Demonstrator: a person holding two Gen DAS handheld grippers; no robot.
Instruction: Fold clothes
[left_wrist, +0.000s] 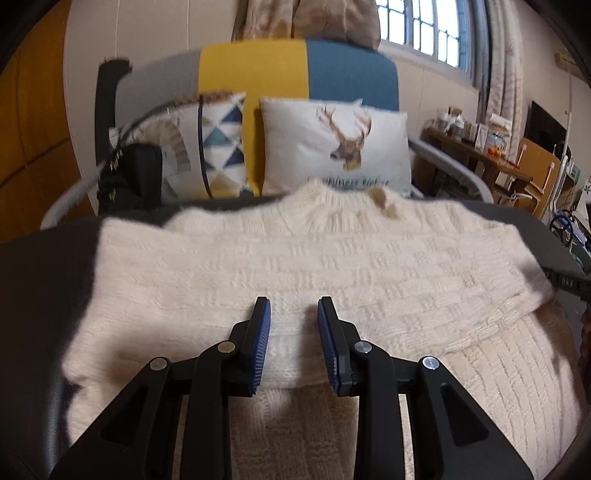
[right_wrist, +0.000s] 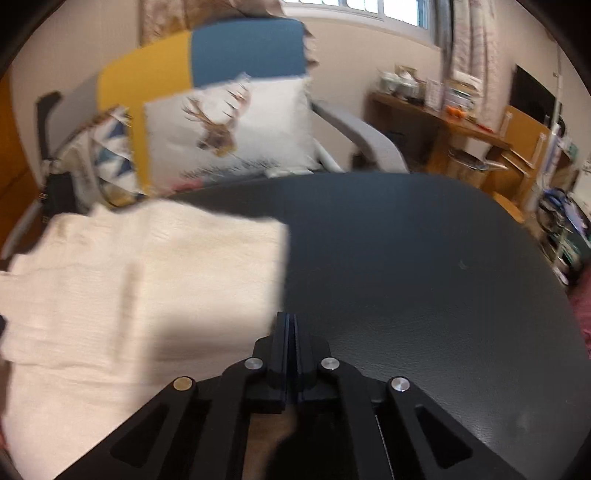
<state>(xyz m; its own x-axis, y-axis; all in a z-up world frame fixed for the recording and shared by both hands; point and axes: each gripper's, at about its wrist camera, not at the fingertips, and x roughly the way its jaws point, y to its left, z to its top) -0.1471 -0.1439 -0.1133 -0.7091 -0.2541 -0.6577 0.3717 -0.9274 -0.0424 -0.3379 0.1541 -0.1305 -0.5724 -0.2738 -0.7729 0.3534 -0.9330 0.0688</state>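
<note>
A cream basket-weave knit sweater (left_wrist: 295, 266) lies spread on the dark, leathery-grained tabletop (right_wrist: 424, 277). The left gripper (left_wrist: 293, 339), angled downward, has a thick folded fold of the knit between its ribbed blue pads (left_wrist: 260, 343), partly parted. The right gripper (right_wrist: 290, 332) tilts down over bare tabletop just beside the sweater's edge, jaws fully closed, holding nothing.

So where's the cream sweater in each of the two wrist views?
Left wrist: the cream sweater fills the centre and bottom, ahead of the camera.
Right wrist: it lies at the left; bare dark table at the right.
Shared landmark: the deer pillow behind.
</note>
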